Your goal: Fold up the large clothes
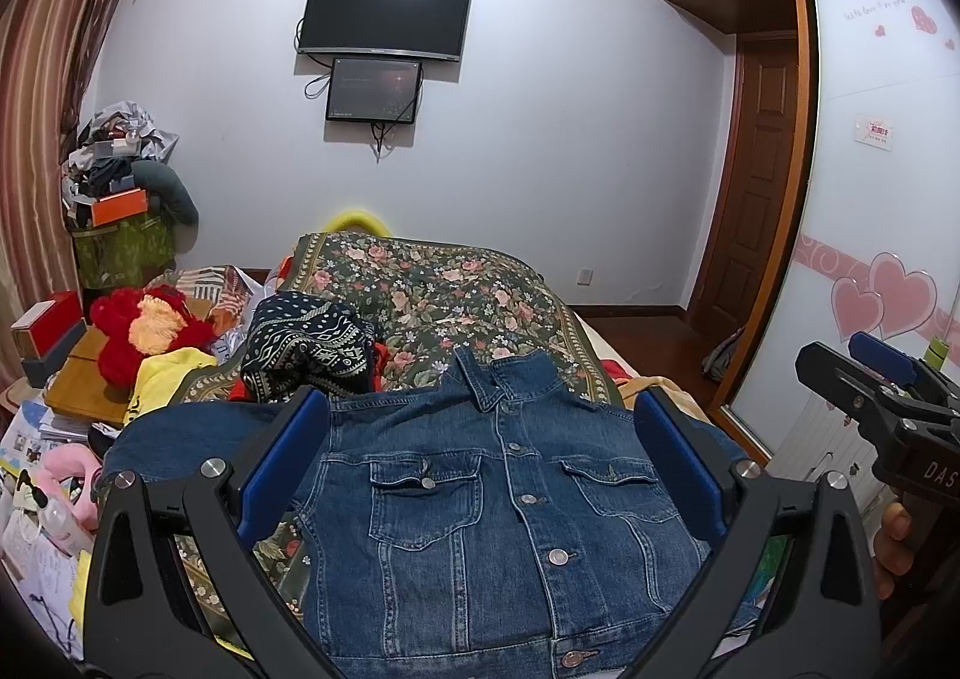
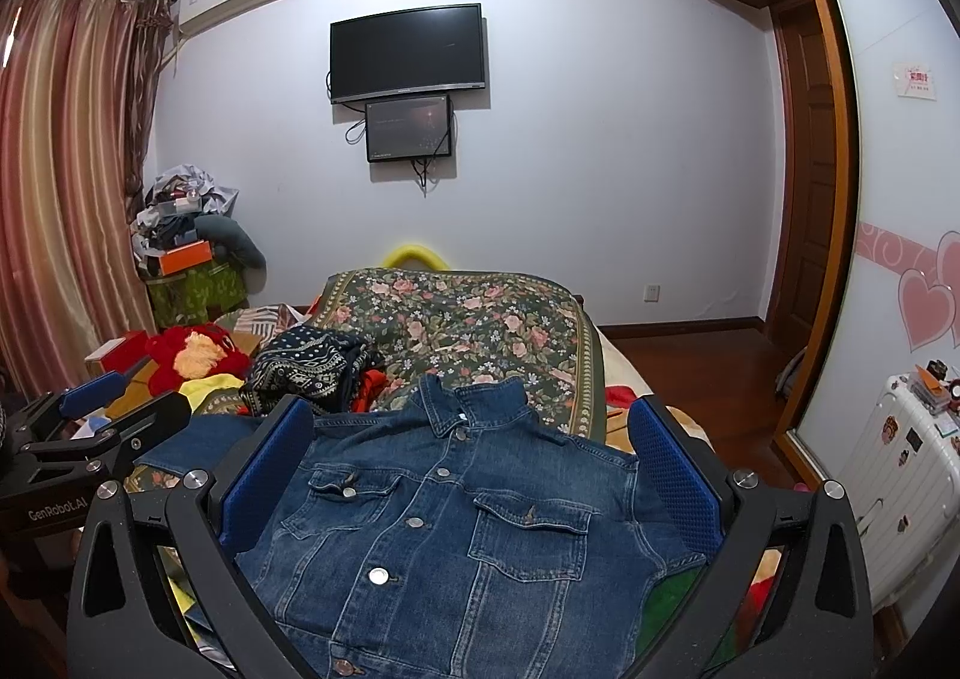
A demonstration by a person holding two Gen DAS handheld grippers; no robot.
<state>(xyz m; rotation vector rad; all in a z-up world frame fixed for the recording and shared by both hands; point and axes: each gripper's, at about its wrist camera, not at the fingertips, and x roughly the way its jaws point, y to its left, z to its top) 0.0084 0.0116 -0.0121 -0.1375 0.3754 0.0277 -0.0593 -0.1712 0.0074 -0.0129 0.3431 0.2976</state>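
While the denim jacket (image 1: 498, 505) lies buttoned and flat at lower centre, left gripper (image 1: 480, 469) and right gripper (image 2: 468, 475) hover wide open and empty; folding is unstarted, probably requiring a sleeve grasp next.

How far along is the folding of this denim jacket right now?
Done: the denim jacket lies spread front up and buttoned on the floral bedspread. In hand: nothing; the left hand-held gripper and right hand-held gripper are both open above it, holding no cloth. Left: every fold; one sleeve lies stretched out sideways.
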